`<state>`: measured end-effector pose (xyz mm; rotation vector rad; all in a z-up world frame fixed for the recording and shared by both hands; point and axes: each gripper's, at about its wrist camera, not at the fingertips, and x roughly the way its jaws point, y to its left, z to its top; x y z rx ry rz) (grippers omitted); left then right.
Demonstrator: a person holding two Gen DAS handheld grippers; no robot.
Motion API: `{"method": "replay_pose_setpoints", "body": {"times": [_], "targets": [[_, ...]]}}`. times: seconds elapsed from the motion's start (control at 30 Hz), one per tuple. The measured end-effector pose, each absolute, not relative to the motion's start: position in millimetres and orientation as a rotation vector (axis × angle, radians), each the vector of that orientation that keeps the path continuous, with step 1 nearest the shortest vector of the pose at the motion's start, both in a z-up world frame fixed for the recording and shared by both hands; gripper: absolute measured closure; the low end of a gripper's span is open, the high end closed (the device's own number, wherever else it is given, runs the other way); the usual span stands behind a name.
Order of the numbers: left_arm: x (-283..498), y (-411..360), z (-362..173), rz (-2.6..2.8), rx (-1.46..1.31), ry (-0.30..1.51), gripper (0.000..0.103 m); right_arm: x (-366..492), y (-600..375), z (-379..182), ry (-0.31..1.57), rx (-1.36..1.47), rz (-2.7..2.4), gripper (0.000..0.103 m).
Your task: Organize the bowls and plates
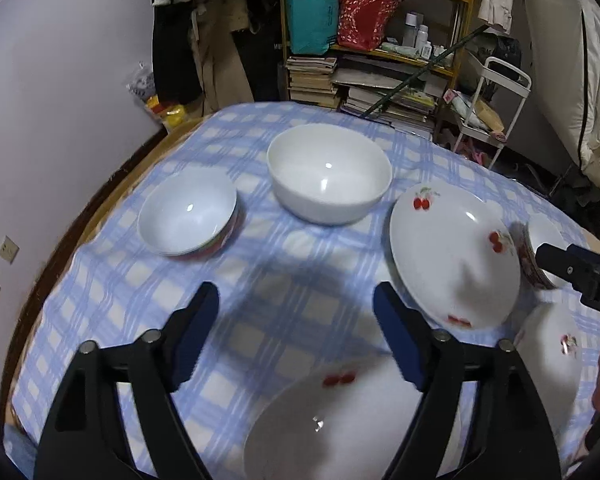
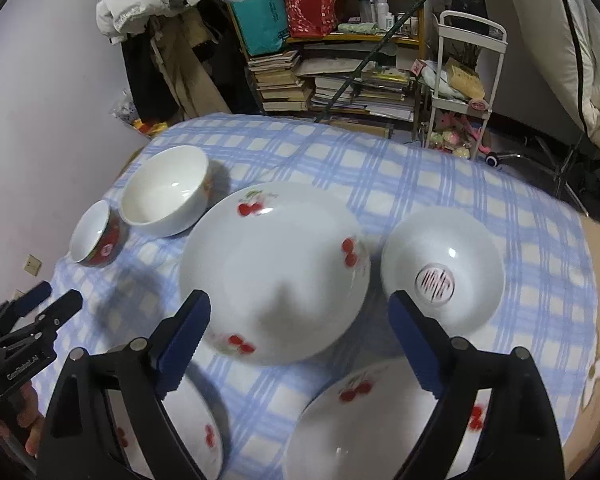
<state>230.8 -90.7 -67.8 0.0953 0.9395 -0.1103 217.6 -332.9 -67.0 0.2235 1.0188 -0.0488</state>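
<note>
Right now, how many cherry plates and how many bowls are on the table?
Cherry plates: 3
Bowls: 3
Total: 6

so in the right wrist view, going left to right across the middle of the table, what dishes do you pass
small red-sided bowl → plain white bowl → big cherry plate → white bowl with the red round mark inside
</note>
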Motion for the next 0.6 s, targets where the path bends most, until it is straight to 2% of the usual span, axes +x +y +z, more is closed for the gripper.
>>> {"method": "replay_pose_setpoints", "body": {"times": [0.23,0.5,0.6], "targets": [[263,-115,-83,-0.132,0.112,1.001,0.019,256,-346,-70,1.009,0.2,-0.012,0.008],[291,-132,-102,-0.147,0.047,1.064,0.019,292,-363,-86,1.085,0.214,0.016,0.008],[297,-138,-112,-0.161,0.032,1.098,0.019,304,-366,-94,1.118,0.214,0.042,0.015]]}}
